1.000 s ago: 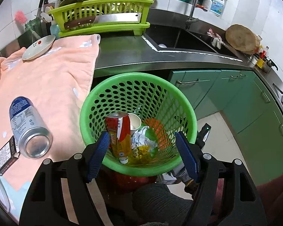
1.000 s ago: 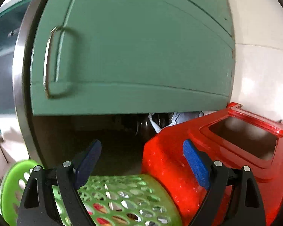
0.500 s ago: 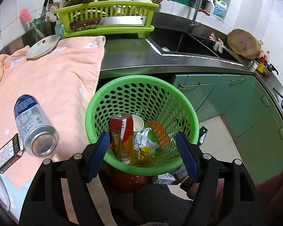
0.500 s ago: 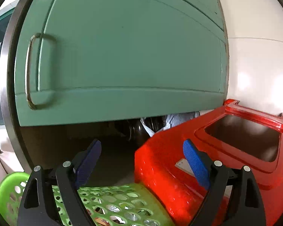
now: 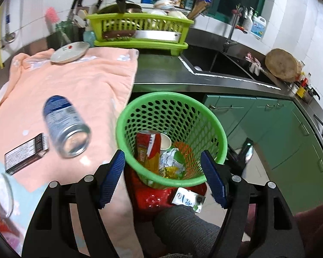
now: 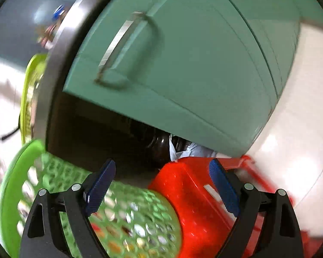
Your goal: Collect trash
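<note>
Counter (image 5: 161,73): I see one peach towel (image 5: 64,90) on it.
Blue can (image 5: 64,126): one, lying, base toward me.
Green basket (image 5: 172,137): one, upright; one red can (image 5: 148,148) inside.
Left tool (image 5: 163,178): spread, empty.
Right tool (image 6: 161,187): spread, empty.

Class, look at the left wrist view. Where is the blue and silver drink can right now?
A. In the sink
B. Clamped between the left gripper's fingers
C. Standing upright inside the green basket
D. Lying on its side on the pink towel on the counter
D: the blue and silver can lies on its side on the pink towel, beside the green basket, with no fingers touching it.
</note>
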